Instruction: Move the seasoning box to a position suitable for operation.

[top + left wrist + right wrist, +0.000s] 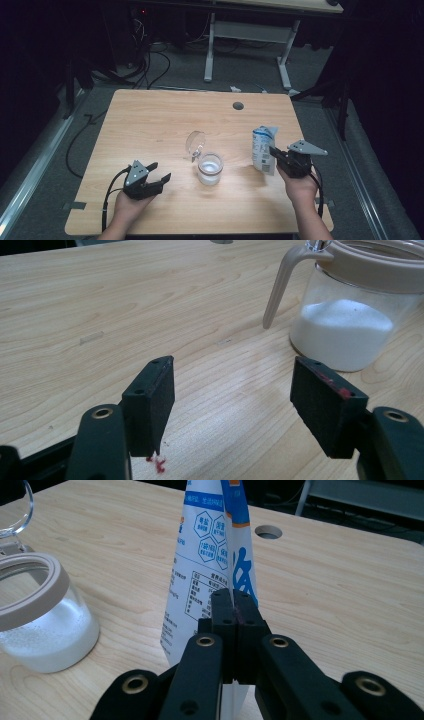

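Jaws of the right gripper (233,630) are clenching the salt bag (212,565) upright near the desk's right edge; the left gripper (240,405) is gaping empty beside the jar (357,305) holding white powder.

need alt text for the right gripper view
The right gripper pinches the edge of an upright white and blue bag on a wooden table, its jaws shut on the bag. At the left stands an open clear jar partly filled with white powder.

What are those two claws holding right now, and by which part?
The right claw pinches the blue-and-white bag by its side edge. The left claw is open and holds nothing.
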`<state>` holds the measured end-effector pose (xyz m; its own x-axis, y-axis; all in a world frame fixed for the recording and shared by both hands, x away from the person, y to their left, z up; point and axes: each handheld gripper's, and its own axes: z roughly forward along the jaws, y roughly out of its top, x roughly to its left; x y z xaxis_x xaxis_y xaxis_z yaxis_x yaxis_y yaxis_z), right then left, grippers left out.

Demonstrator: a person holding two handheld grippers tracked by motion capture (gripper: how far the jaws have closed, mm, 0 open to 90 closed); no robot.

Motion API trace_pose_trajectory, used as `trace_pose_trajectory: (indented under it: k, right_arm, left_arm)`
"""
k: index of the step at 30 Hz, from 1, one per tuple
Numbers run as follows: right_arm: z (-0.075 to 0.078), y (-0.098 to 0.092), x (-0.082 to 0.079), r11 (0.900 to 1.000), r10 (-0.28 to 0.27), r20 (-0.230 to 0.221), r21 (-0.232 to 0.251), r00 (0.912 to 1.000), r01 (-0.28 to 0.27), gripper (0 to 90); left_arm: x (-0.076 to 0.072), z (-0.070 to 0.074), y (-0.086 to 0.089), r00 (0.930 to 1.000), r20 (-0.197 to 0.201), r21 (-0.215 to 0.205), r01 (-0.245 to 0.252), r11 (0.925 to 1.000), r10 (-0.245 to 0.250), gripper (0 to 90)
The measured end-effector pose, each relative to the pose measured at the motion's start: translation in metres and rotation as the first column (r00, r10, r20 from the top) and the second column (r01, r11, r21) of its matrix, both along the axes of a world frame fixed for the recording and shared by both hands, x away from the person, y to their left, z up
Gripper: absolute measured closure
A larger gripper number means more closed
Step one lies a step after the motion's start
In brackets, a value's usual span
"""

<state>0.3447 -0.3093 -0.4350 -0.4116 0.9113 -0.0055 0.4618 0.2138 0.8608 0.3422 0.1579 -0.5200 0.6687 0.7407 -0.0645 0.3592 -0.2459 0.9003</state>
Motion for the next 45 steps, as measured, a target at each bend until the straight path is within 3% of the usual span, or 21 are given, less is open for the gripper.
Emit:
trace_pose_trajectory:
  k: [13,26,45]
  right_arm:
    - [-0.027,-0.006,0.000,0.996,-0.042,0.061,0.086,0.9973,0.037,90.0]
    - [-0.037,-0.002,0.007,0.995,-0.061,0.113,0.080,0.9918,0.052,90.0]
    - [-0.043,0.003,0.004,0.997,-0.059,0.111,0.058,0.9921,0.052,86.9]
  left_arm:
    - [0.001,-0.002,-0.003,0.9997,-0.011,0.001,0.020,0.9998,-0.020,35.7]
    - [0.000,-0.002,-0.003,0.9994,-0.006,-0.002,0.033,0.9994,-0.033,35.8]
    - [0.000,-0.003,-0.004,0.9989,-0.009,0.002,0.045,0.9990,-0.045,35.9]
